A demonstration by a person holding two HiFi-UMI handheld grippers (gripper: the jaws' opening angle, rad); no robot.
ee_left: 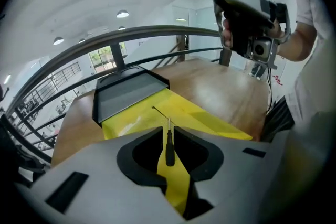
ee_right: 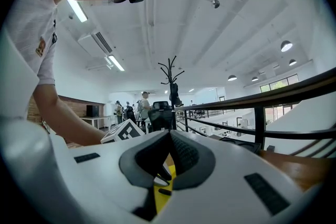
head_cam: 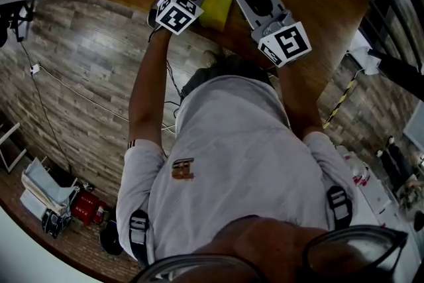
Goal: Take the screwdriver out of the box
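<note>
One desk [head_cam: 311, 3] is carrying the open yellow box [head_cam: 212, 3]. To grasp well, the left gripper [ee_left: 167, 131] should be lowering squarely, then closing on the handle. Its jaws are standing slightly spread, framing but apparently not pinching the screwdriver [ee_left: 169, 147] in the box. The right gripper [ee_right: 169, 135] is pressed together, empty.
</note>
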